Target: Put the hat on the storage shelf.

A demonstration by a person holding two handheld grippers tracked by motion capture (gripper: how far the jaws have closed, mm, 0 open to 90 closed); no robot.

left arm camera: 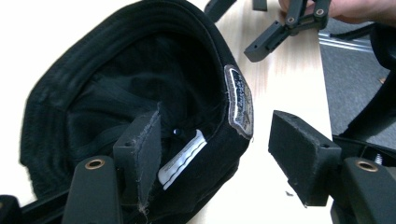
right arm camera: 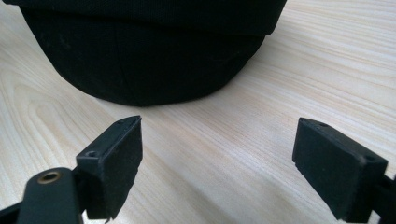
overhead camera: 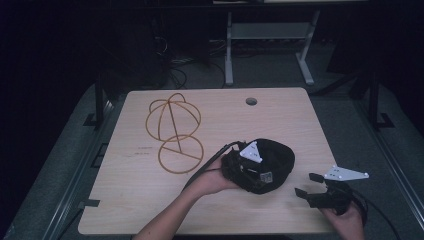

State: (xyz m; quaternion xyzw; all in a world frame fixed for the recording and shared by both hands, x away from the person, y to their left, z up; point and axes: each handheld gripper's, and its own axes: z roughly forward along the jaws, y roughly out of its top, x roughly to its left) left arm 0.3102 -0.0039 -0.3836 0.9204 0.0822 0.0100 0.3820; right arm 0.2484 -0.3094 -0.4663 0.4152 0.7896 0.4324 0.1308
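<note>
A black cap (overhead camera: pixel 274 159) lies upside down on the wooden table (overhead camera: pixel 280 120), right of centre. My left gripper (overhead camera: pixel 252 170) is at its near rim, held by a hand from the left. In the left gripper view the jaws (left arm camera: pixel 215 126) straddle the rim: one pad sits inside the cap (left arm camera: pixel 140 70) beside a white tag (left arm camera: pixel 184 158), while the other stands clear outside, past a sewn patch (left arm camera: pixel 239 100). It is open. My right gripper (overhead camera: pixel 306 184) rests to the right of the cap, open, with bare wood between its pads (right arm camera: pixel 217 135) and the cap (right arm camera: pixel 154 56) ahead.
A gold wire cap-shaped frame (overhead camera: pixel 172 132) lies at the table's left. A round cable hole (overhead camera: pixel 251 101) sits near the far edge. The right gripper (left arm camera: pixel 280 28) also appears beyond the cap in the left gripper view. Dark floor and desk legs surround the table.
</note>
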